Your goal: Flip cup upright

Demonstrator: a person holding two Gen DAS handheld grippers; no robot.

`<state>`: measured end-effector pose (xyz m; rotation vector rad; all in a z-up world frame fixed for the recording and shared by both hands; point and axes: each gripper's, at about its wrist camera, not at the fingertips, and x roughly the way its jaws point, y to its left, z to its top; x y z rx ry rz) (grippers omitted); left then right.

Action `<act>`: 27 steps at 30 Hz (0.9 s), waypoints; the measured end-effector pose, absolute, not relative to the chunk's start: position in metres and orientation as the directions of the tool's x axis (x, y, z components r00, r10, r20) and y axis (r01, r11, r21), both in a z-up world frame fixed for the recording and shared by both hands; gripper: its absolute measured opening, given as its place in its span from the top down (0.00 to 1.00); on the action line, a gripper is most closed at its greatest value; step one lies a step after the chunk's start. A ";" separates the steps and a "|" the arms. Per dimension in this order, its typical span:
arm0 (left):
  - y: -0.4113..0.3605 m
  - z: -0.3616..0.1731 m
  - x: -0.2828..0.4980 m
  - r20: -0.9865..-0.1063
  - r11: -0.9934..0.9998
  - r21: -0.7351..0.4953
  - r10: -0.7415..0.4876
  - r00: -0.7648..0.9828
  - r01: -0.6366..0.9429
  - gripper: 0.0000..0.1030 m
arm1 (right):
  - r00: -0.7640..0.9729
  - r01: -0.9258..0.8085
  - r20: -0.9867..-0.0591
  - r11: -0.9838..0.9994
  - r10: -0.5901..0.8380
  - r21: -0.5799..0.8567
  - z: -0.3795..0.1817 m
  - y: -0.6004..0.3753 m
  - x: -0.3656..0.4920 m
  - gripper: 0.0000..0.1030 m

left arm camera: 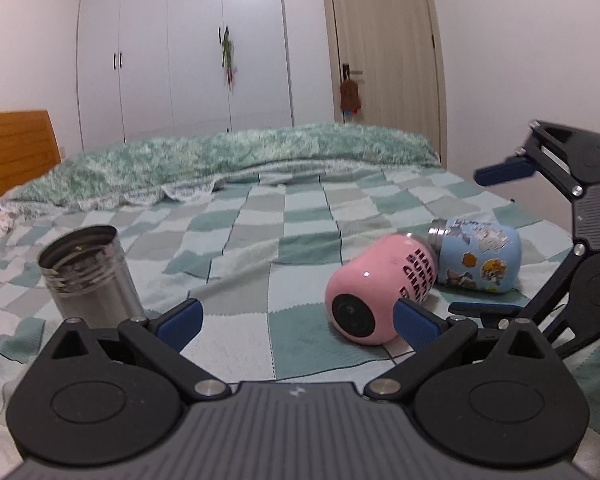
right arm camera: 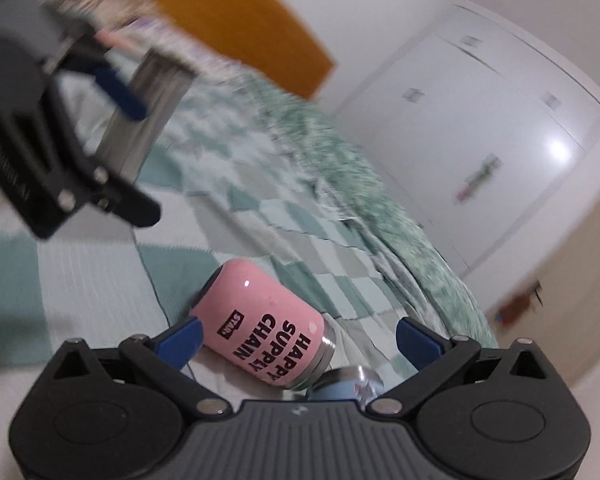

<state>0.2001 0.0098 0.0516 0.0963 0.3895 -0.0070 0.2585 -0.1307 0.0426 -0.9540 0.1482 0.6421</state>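
On the bed (left arm camera: 236, 240), lower right of frame: pink cup (left arm camera: 376, 292) is lying on its side, mouth touching the blue cup (left arm camera: 478, 254).
Left hand-held gripper (left arm camera: 298, 320): gaping wide, empty.
Right hand-held gripper (right arm camera: 298, 340): spreading wide, seemingly lining up to straddle the pink cup.
Steel cup (left arm camera: 86, 272): standing upright already.

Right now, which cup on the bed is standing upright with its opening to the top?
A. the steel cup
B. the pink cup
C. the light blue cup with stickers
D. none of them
A: the steel cup stands with its open mouth up on the checked blanket, while the pink cup and the light blue cup both lie on their sides.
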 end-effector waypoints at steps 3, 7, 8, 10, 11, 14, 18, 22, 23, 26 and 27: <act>0.012 0.047 0.215 -0.414 0.995 0.092 0.017 0.910 0.023 0.00 | 0.783 -0.593 -0.440 0.312 0.439 -0.743 0.036 -0.123 0.277 0.01; 0.014 0.044 0.232 -0.441 0.995 0.098 0.030 0.897 0.014 0.00 | 0.749 -0.619 -0.488 0.212 0.448 -0.756 0.027 -0.115 0.294 0.02; 0.015 0.044 0.236 -0.448 0.995 0.098 0.032 0.894 0.013 0.00 | 0.741 -0.623 -0.496 0.188 0.452 -0.759 0.025 -0.112 0.297 0.02; 0.016 0.043 0.244 -0.459 0.995 0.099 0.037 0.888 0.009 0.00 | 0.729 -0.628 -0.507 0.154 0.461 -0.763 0.022 -0.110 0.303 0.02; 0.017 0.043 0.247 -0.463 0.995 0.102 0.040 0.886 0.009 0.00 | 0.719 -0.632 -0.516 0.128 0.466 -0.764 0.020 -0.108 0.306 0.02; 0.021 0.039 0.256 -0.481 0.994 0.113 0.048 0.876 0.008 0.00 | 0.692 -0.640 -0.543 0.055 0.477 -0.767 0.013 -0.104 0.311 0.02; 0.025 0.033 0.266 -0.508 0.993 0.118 0.049 0.860 0.013 0.00 | 0.679 -0.610 -0.560 -0.060 0.475 -0.790 0.000 -0.099 0.316 0.02; 0.028 0.027 0.275 -0.513 0.992 0.121 0.043 0.857 0.023 0.00 | 0.659 -0.616 -0.583 -0.103 0.476 -0.781 -0.005 -0.097 0.320 0.02; 0.028 0.025 0.276 -0.514 0.993 0.118 0.039 0.857 0.025 0.00 | 0.657 -0.612 -0.584 -0.114 0.478 -0.782 -0.007 -0.096 0.320 0.02; 0.030 0.023 0.278 -0.514 0.993 0.112 0.023 0.857 0.040 0.00 | 0.654 -0.597 -0.584 -0.147 0.480 -0.789 -0.011 -0.094 0.320 0.03; 0.030 0.023 0.278 -0.513 0.993 0.113 0.017 0.858 0.047 0.00 | 0.653 -0.593 -0.585 -0.156 0.482 -0.790 -0.012 -0.093 0.321 0.03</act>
